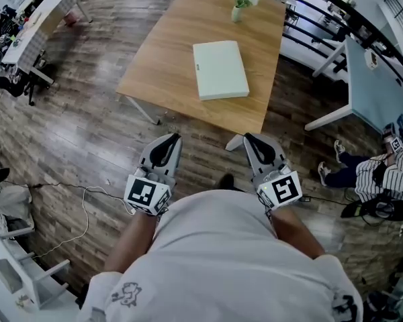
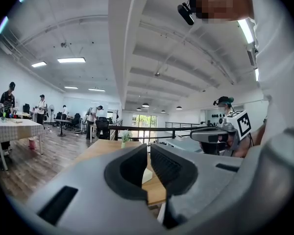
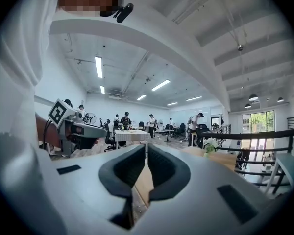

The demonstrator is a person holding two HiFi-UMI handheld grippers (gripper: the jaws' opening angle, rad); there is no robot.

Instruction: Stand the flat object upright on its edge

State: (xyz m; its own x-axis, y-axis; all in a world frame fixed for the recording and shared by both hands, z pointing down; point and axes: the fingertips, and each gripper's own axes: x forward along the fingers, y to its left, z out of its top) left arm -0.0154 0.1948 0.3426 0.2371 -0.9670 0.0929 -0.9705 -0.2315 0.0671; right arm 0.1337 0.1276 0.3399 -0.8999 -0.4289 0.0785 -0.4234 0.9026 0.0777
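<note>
A flat pale-green book-like object (image 1: 220, 69) lies flat on the wooden table (image 1: 168, 59), near its front edge. Both grippers hang close to my body, well short of the table. My left gripper (image 1: 169, 139) is shut with nothing in it, and its tips (image 2: 149, 148) meet in the left gripper view, where a corner of the flat object (image 2: 146, 174) shows behind them. My right gripper (image 1: 250, 139) is also shut and empty; in the right gripper view its tips (image 3: 146, 148) touch, with the table (image 3: 225, 159) ahead to the right.
A small vase of white flowers (image 1: 240, 4) stands at the table's far end. A white-legged blue table (image 1: 373, 86) and a seated person (image 1: 383, 170) are to the right. A railing (image 1: 322, 12) runs behind. Cables (image 1: 74, 200) lie on the wooden floor at left.
</note>
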